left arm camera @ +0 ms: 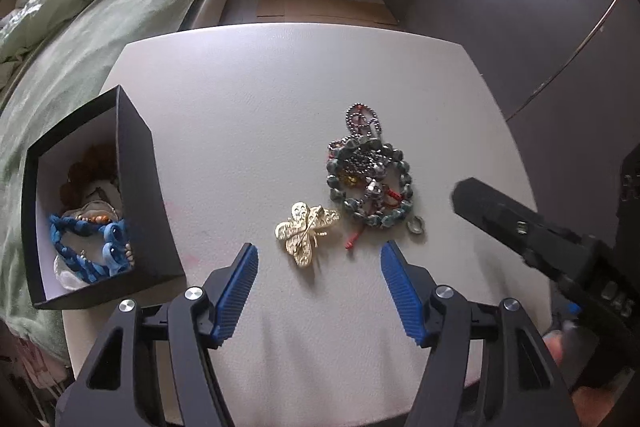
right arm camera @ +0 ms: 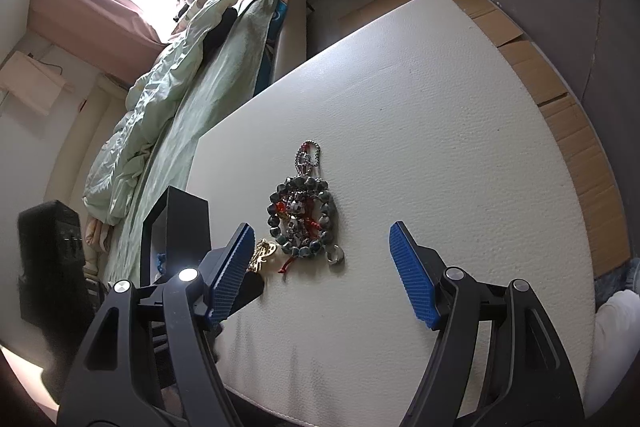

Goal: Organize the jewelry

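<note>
At your far left, the open black cardboard box (left arm camera: 136,187) sits at the white table's (left arm camera: 280,99) left edge, holding a blue braided band (left arm camera: 92,247) and brown beads. Your left gripper (left arm camera: 318,261) stands with its jaws apart, gripping nothing; the gold butterfly-shaped brooch (left arm camera: 306,233) lies flat just beyond its blue pads, long axis running from near-left to far-right. Just right of it lies the tangle of grey-green bead bracelets (left arm camera: 370,183), stretched away from you. Your right gripper (right arm camera: 322,257) hangs wide apart and empty, near that tangle.
</note>
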{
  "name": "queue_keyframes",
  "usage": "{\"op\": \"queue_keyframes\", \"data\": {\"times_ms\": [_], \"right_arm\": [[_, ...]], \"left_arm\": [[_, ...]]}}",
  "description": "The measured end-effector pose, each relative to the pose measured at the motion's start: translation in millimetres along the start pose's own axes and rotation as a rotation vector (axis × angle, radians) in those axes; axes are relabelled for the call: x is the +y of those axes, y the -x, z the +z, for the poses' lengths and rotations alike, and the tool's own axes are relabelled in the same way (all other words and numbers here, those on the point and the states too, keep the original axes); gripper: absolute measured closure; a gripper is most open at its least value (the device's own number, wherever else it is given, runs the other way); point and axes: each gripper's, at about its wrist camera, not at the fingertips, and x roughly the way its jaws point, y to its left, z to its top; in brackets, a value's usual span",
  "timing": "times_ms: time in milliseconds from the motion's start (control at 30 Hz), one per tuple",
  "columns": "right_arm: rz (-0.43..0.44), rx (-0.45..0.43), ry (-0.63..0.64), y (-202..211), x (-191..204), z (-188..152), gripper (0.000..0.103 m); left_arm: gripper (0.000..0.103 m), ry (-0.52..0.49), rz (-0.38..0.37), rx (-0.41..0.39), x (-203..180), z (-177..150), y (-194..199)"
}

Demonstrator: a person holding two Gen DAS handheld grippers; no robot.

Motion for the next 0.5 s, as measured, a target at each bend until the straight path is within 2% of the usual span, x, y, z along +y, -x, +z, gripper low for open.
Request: {"op": "queue_keyframes", "data": {"times_ms": [100,167,233,367,500], "right_arm": [[0.002,-0.001,-0.005,0.3,-0.7,-0.3,0.032],[0.001,-0.002,-0.005,0.1,-0.1,-0.6,0.032],[0.002,-0.001,-0.007,-0.4,0.0,-0.8,0.032],[0.003,0.001,-0.003,-0.3,0.5,-1.1,0.032],[0.001,0.006,0.005,-0.4,1.1,-1.1,0.032]], "left_arm": [[0.044,-0.023,0.047,-0.005,-2.1,1.5,-10.3],[0.046,-0.007,0.032,0.011,1.0,2.0,-16.7],[0.053,0.005,0.046,0.02,3.8,3.0,-22.6],[0.06,0.003,0.069,0.005,4.4,8.2,-26.2],[0.061,-0.012,0.093,0.011,1.5,11.6,-29.0]]}}
